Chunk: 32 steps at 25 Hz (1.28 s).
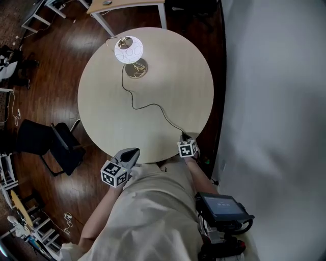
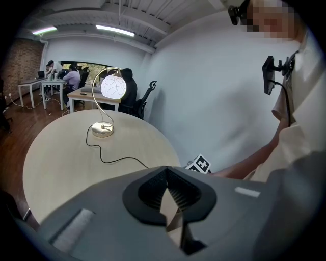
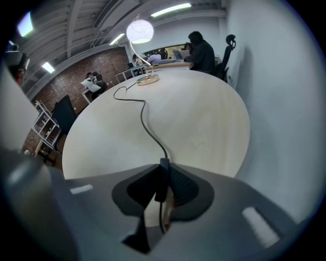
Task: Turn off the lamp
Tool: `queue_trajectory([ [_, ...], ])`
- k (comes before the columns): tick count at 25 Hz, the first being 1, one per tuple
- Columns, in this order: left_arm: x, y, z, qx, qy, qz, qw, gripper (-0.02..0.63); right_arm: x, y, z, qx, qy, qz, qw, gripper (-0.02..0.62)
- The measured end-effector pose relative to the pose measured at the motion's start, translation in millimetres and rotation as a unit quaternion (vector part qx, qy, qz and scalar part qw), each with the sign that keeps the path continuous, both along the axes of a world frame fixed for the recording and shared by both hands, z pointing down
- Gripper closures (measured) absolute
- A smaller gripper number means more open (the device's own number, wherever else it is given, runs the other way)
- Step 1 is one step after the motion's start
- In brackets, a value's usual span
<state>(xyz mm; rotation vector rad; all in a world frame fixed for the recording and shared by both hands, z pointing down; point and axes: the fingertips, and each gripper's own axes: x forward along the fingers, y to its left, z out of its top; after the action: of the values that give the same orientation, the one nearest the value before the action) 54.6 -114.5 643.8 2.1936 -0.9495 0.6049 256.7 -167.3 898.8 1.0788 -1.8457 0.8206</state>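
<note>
The lamp [image 1: 129, 49] stands lit at the far side of the round table [image 1: 102, 102], its globe shade [image 2: 113, 87] glowing white on a curved brass stem. Its black cord [image 1: 147, 106] snakes across the table to the near right edge. There my right gripper [image 1: 184, 137] is shut on the cord's black inline switch [image 3: 162, 179], which sits upright between the pads, with the cord [image 3: 144, 117] running away toward the lamp [image 3: 139, 30]. My left gripper [image 1: 130, 153] hovers at the near table edge, shut and holding nothing, its tips [image 2: 164, 171] meeting.
A black chair [image 1: 61, 148] stands left of the table on the wooden floor. A white wall [image 1: 275, 102] runs close along the right side. A desk [image 1: 127, 5] stands beyond the lamp. People sit at desks [image 2: 71, 79] in the background.
</note>
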Motion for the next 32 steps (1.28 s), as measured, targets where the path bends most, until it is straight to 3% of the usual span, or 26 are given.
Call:
queue_trajectory([
  [10, -5, -3, -2, 0.005, 0.002, -0.002, 1.0000, 0.606, 7, 1, 0, -0.001, 0.033, 0.002, 0.999, 0.523],
  [13, -15, -5, -6, 0.005, -0.002, 0.006, 1.0000, 0.606, 3, -5, -16, 0.035, 0.014, 0.018, 0.999, 0.442],
  [20, -44, -6, 5, 0.005, 0.012, 0.021, 0.9997, 0.606, -21, -15, -44, 0.108, -0.029, 0.055, 0.992, 0.431],
  [25, -85, -14, 5, 0.020, 0.034, 0.049, 0.9980, 0.606, -57, -13, -73, 0.139, -0.021, 0.072, 0.987, 0.431],
  [32, -161, -4, -11, 0.035, 0.087, 0.074, 0.9928, 0.606, -125, 18, -119, 0.156, -0.022, 0.131, 0.979, 0.436],
])
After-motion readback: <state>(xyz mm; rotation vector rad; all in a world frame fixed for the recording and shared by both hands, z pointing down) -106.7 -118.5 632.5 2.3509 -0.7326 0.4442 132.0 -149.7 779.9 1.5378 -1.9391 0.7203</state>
